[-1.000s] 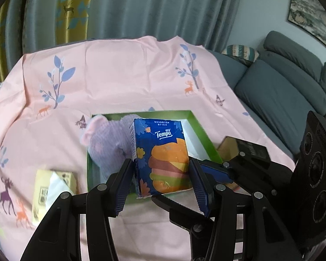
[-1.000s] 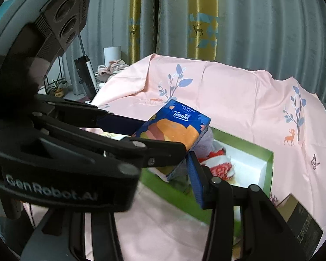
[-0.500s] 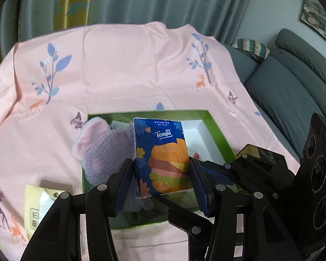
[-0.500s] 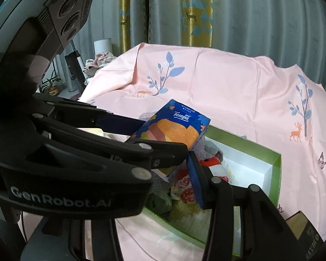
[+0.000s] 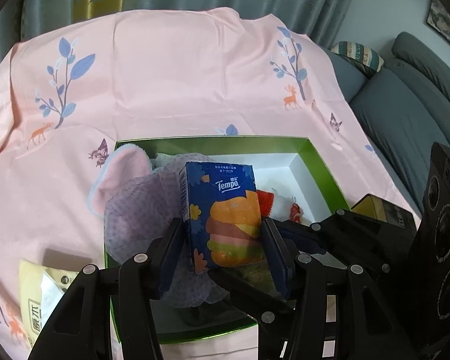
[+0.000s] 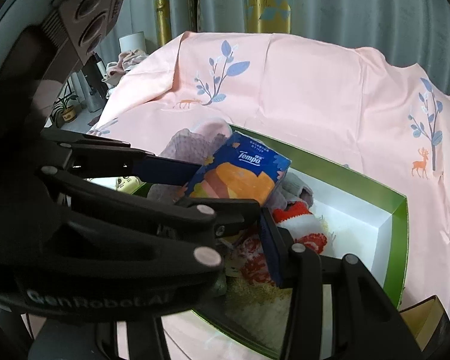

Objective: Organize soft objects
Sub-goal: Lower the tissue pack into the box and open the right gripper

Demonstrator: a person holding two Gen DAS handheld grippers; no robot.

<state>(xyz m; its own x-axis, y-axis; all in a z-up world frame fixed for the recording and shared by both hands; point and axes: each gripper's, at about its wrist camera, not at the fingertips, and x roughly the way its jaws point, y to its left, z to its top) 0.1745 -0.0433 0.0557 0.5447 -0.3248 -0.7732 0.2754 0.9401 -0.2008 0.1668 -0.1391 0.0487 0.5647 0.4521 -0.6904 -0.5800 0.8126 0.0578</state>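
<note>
the pink printed cloth [image 5: 165, 69] covers the whole table, and on it sits the green box [image 5: 324, 168] — already holding a lilac towel [image 5: 135, 207], a red-and-white knit piece [image 6: 300, 225] and other soft things. the blue tempo tissue pack [image 5: 225, 216] hangs over the box, pinched between both the left gripper [image 5: 222, 246] and the right gripper [image 6: 240, 219]. judging by this, most sorting is done — a yellow tissue packet [image 5: 36, 294] lies outside.
</note>
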